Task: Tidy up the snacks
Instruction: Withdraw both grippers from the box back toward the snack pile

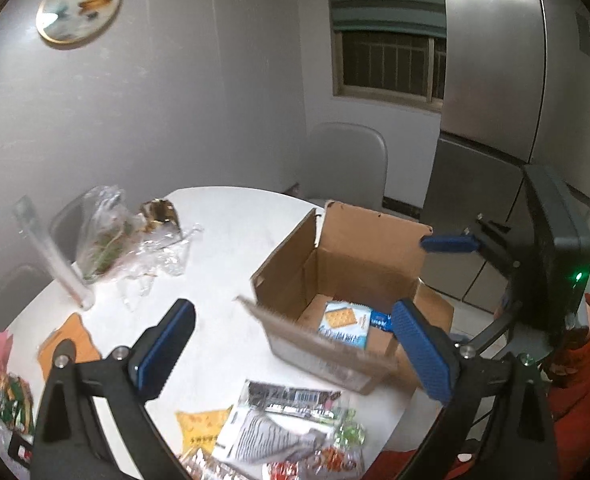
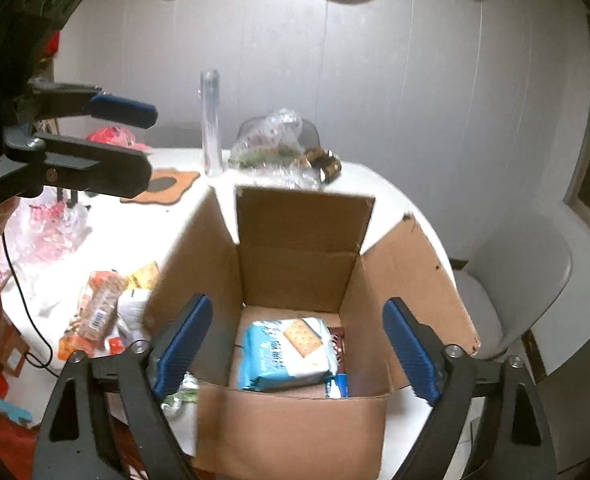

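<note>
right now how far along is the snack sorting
Early. Done: a blue cracker pack and a couple of smaller packets lie in the cardboard box. In hand: nothing; the left tool and the right tool are both open and empty. Left: the loose snack packets on the white table.

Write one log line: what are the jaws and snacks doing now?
left gripper: open, empty | right gripper: open, above box | cracker pack: inside box | snack pile: on table

1. My right gripper (image 2: pixel 297 346) hangs over the open box (image 2: pixel 295 432), jaws spread wide and empty.
2. A blue cracker pack (image 2: pixel 285 354) lies inside.
3. My left gripper (image 2: pixel 145 142) is up left, over the table (image 2: pixel 135 224).
</note>
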### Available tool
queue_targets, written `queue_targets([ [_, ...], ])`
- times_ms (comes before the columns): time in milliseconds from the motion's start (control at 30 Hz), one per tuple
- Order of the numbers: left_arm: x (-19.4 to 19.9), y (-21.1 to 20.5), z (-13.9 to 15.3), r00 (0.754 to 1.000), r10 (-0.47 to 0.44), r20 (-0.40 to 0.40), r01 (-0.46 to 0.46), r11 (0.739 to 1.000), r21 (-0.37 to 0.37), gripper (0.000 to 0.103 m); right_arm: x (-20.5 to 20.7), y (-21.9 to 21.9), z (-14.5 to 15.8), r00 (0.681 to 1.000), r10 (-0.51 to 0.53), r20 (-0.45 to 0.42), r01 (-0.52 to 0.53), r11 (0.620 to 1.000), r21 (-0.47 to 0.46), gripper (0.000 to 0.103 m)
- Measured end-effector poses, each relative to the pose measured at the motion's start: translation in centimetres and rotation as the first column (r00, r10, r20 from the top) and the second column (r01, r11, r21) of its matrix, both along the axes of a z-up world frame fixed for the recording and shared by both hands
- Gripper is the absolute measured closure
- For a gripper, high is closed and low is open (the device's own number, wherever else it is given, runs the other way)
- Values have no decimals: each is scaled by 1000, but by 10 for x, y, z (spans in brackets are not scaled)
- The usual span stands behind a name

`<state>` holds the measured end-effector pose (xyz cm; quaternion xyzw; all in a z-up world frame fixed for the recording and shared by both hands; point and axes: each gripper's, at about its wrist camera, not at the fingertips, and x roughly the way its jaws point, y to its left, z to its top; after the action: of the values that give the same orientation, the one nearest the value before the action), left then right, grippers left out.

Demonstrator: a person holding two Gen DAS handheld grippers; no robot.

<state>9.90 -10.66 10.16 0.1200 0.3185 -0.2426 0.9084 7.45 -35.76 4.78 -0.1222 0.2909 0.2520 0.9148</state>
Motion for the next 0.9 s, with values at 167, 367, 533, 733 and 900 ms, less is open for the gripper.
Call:
queue_targets([
  [167, -36, 33, 1, 998, 51, 46, -51, 999, -5, 6, -36, 14, 21, 997, -6, 80, 6, 1000, -1, 5],
  [367, -73, 73, -13, 989, 129, 74, -127, 992, -24, 5, -78, 43, 38, 990, 47, 133, -52, 998, 34, 0],
  [533, -91, 104, -41, 968, 228, 100, -227, 974, -27, 5, -105, 80, 30, 977, 167, 136, -173, 984, 36, 0],
  [733, -96, 135, -88, 956, 293, 34, -290, 954, -76, 5, -122, 115, -8, 956, 273, 102, -277, 961, 19, 1],
  [900, -94, 142, -130, 952, 303, -45, -306, 948, -82, 1, -121, 122, -53, 971, 235, 50, -238, 969, 60, 25],
])
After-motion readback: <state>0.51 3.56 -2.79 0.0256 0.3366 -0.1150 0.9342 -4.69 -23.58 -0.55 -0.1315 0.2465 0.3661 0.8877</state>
